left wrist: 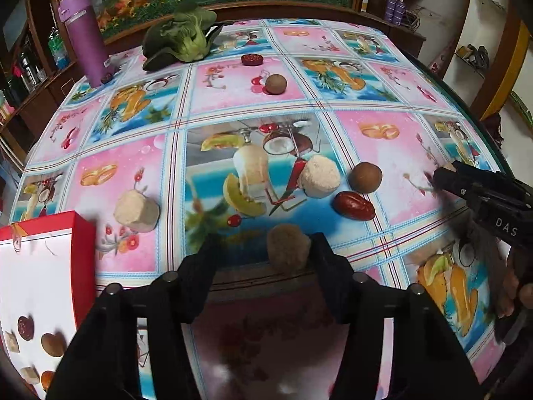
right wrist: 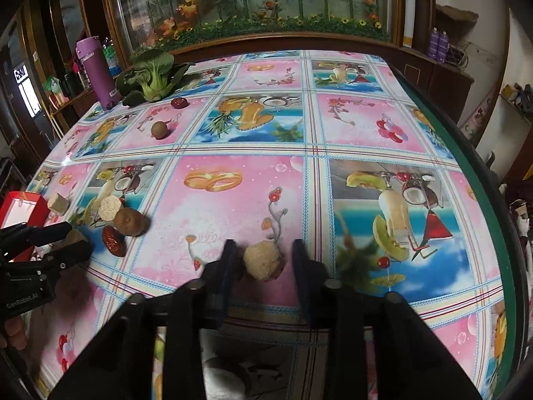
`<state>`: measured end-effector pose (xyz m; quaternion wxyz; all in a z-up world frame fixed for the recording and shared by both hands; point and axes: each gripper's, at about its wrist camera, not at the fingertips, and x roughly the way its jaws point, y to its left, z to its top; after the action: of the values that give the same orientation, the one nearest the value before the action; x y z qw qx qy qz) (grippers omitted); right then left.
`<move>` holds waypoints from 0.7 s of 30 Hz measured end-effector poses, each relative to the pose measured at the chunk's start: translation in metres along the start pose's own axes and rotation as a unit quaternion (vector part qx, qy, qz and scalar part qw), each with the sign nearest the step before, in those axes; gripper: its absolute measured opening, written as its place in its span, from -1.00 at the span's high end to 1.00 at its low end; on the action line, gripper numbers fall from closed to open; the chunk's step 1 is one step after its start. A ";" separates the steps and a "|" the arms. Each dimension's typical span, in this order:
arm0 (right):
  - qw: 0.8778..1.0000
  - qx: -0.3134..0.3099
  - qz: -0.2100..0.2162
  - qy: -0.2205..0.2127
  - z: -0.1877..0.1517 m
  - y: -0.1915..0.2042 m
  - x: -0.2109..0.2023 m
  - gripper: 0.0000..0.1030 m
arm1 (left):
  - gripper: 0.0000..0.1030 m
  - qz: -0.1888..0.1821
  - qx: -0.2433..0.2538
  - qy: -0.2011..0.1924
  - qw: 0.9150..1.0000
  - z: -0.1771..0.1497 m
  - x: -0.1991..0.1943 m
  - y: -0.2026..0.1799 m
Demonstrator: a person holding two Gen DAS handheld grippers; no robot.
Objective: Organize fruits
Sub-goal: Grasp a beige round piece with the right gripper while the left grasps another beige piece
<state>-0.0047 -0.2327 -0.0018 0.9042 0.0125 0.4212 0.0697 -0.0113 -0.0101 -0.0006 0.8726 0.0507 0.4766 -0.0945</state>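
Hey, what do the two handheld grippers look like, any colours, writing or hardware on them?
Both are matte black. The left gripper and the right gripper each have two flat, blocky fingers running back to a frame with round metal pin heads. Seen from the other side, the right one's body carries pale letters reading DAS, and the left one's body reads GenRobot.AI. No cables or sleeves show; only bits of the hands holding them.

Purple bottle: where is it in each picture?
Left wrist view: the purple bottle stands upper left, at the table's far edge.
Right wrist view: the purple bottle is also upper left, but looks smaller.
Shared landmark: the leafy green vegetable lies just to its right in both.
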 end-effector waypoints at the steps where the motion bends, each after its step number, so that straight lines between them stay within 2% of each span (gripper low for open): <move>1: 1.000 0.000 0.000 0.000 0.000 0.000 0.000 0.54 | -0.05 -0.002 0.002 -0.003 1.000 0.000 0.000 -0.001; 3: 1.000 0.001 0.001 -0.001 0.000 -0.001 0.000 0.55 | 0.02 -0.004 0.001 -0.007 1.000 0.000 0.000 -0.001; 5: 1.000 0.001 0.002 -0.002 0.000 -0.001 0.000 0.55 | 0.34 -0.009 0.002 -0.010 1.000 0.000 -0.001 -0.001; 7: 1.000 0.004 0.007 -0.003 -0.001 -0.003 -0.001 0.56 | 0.41 -0.009 0.000 -0.010 1.000 0.000 -0.001 -0.001; 11: 0.999 0.022 0.034 -0.011 -0.003 -0.006 -0.009 0.56 | 0.43 -0.014 -0.009 -0.010 1.000 -0.002 -0.005 0.001; 14: 0.996 0.034 0.074 -0.028 -0.004 -0.001 -0.021 0.56 | 0.43 -0.023 -0.016 -0.014 1.000 -0.009 -0.015 0.003; 21: 0.985 0.034 0.158 -0.058 -0.011 0.044 -0.048 0.56 | 0.43 -0.021 -0.037 -0.059 0.997 -0.034 -0.072 0.021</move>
<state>-0.0482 -0.1961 0.0313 0.9036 0.1136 0.3631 0.1967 -0.0726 0.0253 0.0416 0.8983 0.0027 0.4284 -0.0980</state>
